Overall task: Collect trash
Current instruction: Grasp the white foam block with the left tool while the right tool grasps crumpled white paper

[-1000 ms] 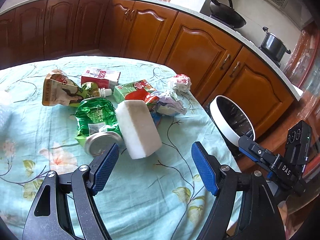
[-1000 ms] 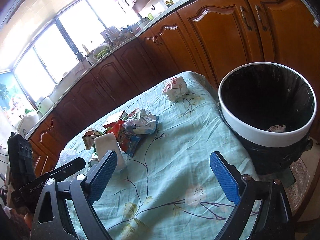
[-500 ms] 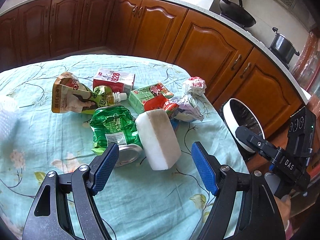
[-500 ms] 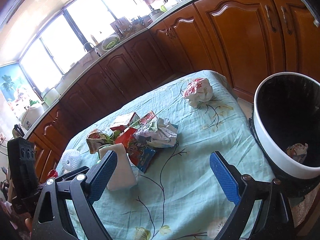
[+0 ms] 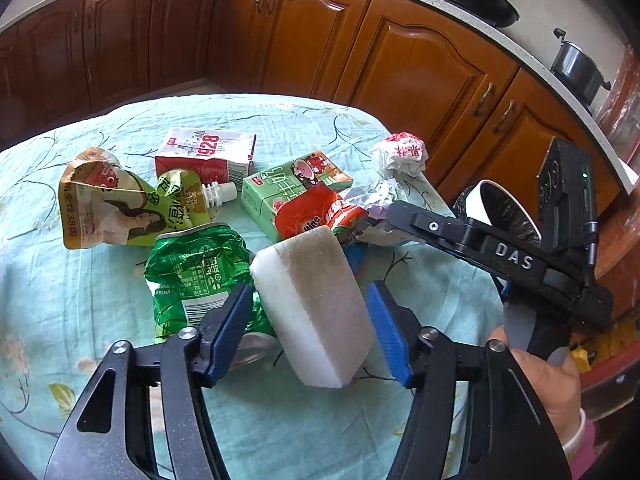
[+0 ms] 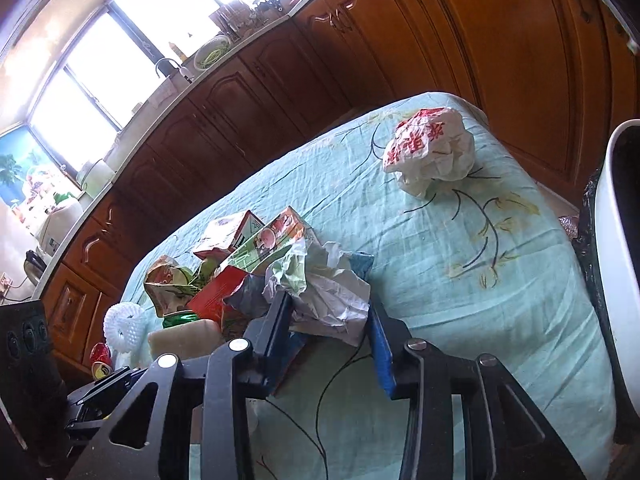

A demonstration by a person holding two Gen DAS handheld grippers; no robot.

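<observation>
In the left wrist view, the left gripper (image 5: 316, 328) straddles a white sponge block (image 5: 316, 300) that lies tilted on the flowered tablecloth (image 5: 80, 304); its jaws are closing, with the block between the blue pads, though a sliver of gap still shows on each side, so they are not yet pinching it. To do this step well, I judge the pads should meet the block's long flat sides squarely and stop as the foam starts to give, since a soft, springy slab will bulge or twist out of a skewed squeeze. Its left pad sits just beside a crushed green can (image 5: 192, 272), shiny and crinkled, which could get caught. Behind lie a glossy spouted drink pouch (image 5: 120, 204), a red-and-white carton (image 5: 208, 156), a green carton (image 5: 288, 188) and a balled red-printed bag (image 5: 402, 154); the white-rimmed bin (image 5: 504, 208) stands off the table's far right edge. In the right wrist view, the right gripper (image 6: 330, 328) is closing on a crumpled white paper wad (image 6: 328, 292) that sits between its pads and appears to brush them, but I cannot tell whether they press yet. Light, irregular paper calls for a full squeeze low on the bulk, clear of the blue wrapper beneath. The bin's rim (image 6: 616, 240) rises at the right.
</observation>
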